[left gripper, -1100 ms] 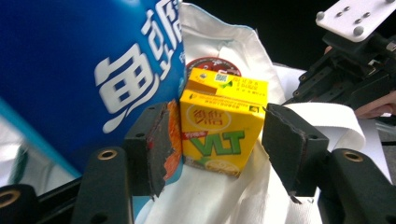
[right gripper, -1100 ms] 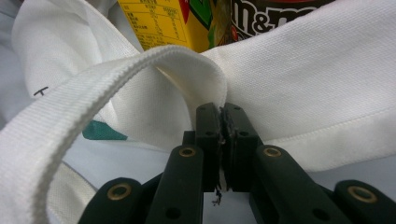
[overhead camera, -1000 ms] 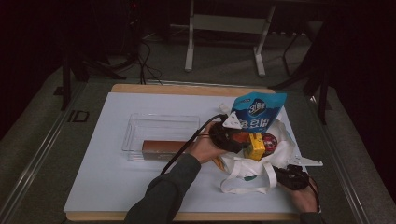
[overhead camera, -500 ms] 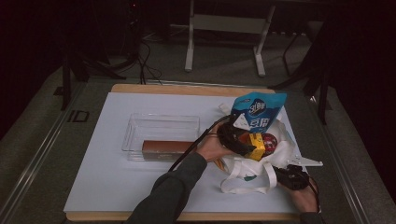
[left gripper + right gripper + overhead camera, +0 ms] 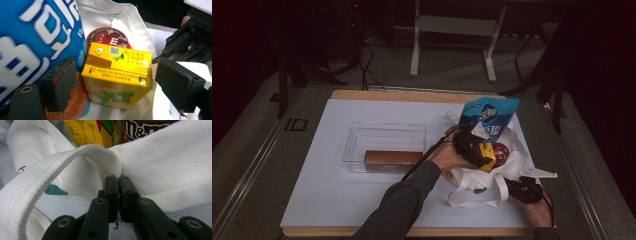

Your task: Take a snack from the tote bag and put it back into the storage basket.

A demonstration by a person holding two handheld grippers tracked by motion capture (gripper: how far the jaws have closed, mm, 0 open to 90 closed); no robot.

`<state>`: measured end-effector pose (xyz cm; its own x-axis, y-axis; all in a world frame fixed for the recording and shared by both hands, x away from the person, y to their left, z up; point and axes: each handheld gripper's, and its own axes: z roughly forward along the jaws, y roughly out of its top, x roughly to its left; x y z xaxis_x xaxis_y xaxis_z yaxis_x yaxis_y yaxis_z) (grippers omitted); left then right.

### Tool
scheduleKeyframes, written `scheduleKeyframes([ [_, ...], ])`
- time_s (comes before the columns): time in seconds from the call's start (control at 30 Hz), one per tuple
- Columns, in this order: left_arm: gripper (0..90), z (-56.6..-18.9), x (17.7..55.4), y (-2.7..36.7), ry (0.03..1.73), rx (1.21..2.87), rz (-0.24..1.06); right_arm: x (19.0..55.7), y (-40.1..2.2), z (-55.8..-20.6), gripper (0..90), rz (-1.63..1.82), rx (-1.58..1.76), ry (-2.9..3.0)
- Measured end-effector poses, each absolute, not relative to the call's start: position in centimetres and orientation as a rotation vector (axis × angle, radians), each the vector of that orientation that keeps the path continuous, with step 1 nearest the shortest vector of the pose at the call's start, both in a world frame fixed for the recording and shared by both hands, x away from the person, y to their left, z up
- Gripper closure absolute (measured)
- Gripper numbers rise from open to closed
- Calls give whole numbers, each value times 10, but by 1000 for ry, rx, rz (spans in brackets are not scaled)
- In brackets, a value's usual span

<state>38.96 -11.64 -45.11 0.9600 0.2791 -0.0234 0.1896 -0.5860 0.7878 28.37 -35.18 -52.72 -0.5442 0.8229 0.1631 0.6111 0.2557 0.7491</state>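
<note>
I am seeing the yellow drink carton [image 5: 117,78] lying tilted inside the white tote bag [image 5: 512,165], touching the blue snack pouch [image 5: 488,116] beside the round M&M's tub [image 5: 108,37].

The left gripper [image 5: 120,82] has matte black jaws faced with worn, dark foam pads [image 5: 61,83], one edge flecked red, and a brass-ringed hole near its base. The right gripper [image 5: 119,182] has black linkages with brass-ringed pivots. A dark grey long sleeve [image 5: 399,205] covers the left forearm; a black cable [image 5: 424,157] trails along it.
</note>
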Motion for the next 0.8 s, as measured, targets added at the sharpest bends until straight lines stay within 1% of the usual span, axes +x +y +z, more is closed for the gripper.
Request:
scheduleKeyframes([
  [0.13, 173, -457, 390, -124, 315, 2226, 130, 284, -352, -527, 856, 1166, 1329, 2268],
  [0.33, 210, -469, 392, -131, 320, 2248, 131, 284, -352, -527, 855, 1168, 1329, 2268],
  [0.5, 239, -470, 391, -131, 305, 2278, 148, 284, -352, -527, 854, 1169, 1330, 2269],
  [0.6, 269, -472, 389, -133, 286, 2328, 180, 284, -352, -527, 854, 1169, 1331, 2268],
  [0.8, 283, -473, 388, -134, 293, 2343, 178, 284, -352, -527, 854, 1172, 1330, 2268],
])
